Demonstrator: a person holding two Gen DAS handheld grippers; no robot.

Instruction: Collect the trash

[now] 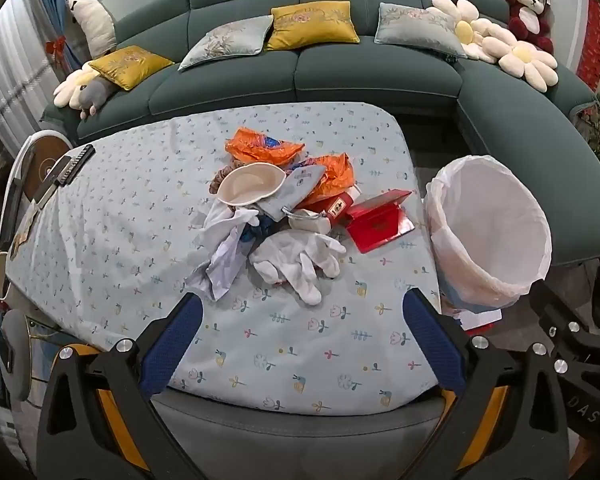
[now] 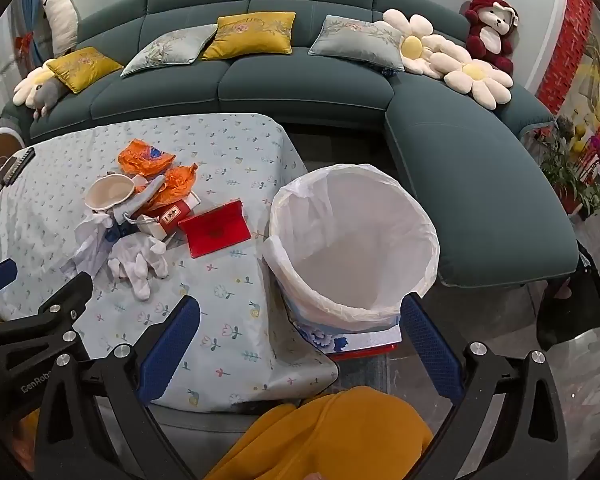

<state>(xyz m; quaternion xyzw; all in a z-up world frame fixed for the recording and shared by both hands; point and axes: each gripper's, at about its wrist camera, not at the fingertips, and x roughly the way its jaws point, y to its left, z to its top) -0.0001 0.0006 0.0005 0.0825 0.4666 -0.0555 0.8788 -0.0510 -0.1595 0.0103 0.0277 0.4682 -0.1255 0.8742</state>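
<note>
White cloth gloves (image 1: 300,260): soft, light, limp; pinch a bunched fold mid-palm. Location: near edge of the trash heap, left of the lined bin (image 1: 490,232). Left gripper (image 1: 302,308) and right gripper (image 2: 300,312): jaws wide apart, holding nothing.

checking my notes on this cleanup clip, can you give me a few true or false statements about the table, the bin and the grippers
1. The bin holds a white liner and no trash shows inside it. True.
2. The left gripper is shut on the white gloves. False: it is open and holds nothing; the gloves lie on the table ahead of it.
3. The red box lies between the pile and the bin. True.
4. The orange wrappers are already in the bin. False: they lie in the pile on the table.
5. The right gripper is open and holds nothing. True.
</note>
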